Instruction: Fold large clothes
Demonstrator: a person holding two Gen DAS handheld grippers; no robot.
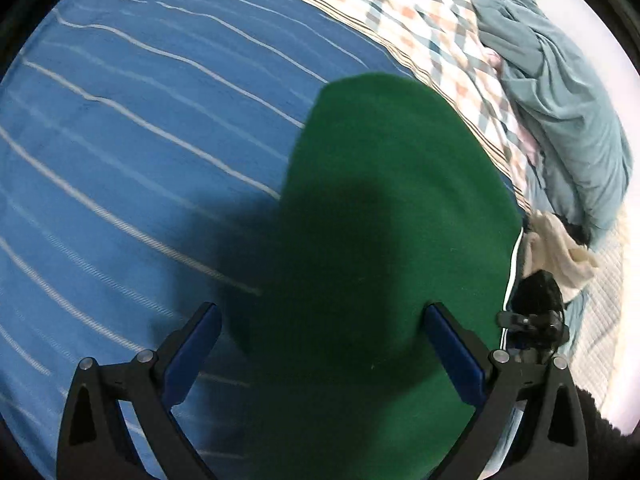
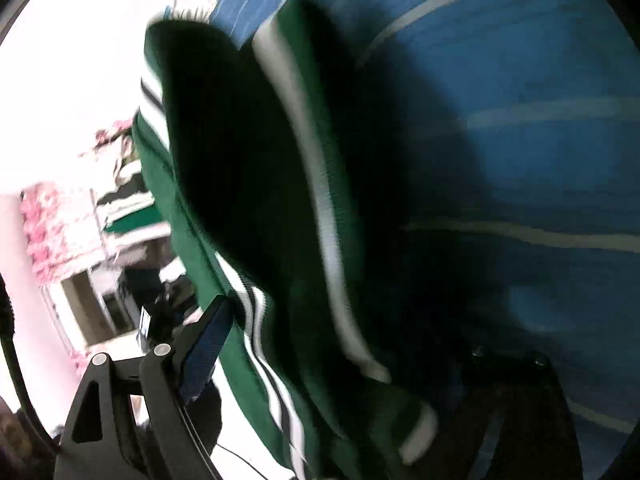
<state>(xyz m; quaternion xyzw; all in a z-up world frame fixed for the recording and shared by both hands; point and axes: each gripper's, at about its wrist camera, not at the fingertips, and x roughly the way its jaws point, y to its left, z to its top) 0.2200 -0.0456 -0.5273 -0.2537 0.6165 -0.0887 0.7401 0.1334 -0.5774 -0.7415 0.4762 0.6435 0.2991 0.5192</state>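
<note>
Blue striped bedding [image 1: 132,152] serves as the folding surface; a checked quilt [image 1: 408,12] and crumpled teal cloth [image 1: 568,92] lie far right. The green garment [image 1: 384,208], already doubled, rests flat on the right side. The left gripper [image 1: 320,344] stands released above its near edge. The right gripper [image 2: 340,360] is spread wide, with striped trim lying loose between the jaws, probably for flattening or regrasping.

Open blue striped sheet [image 1: 120,140] left of green garment [image 1: 380,200], bedding pile [image 1: 560,100] blocking right
</note>
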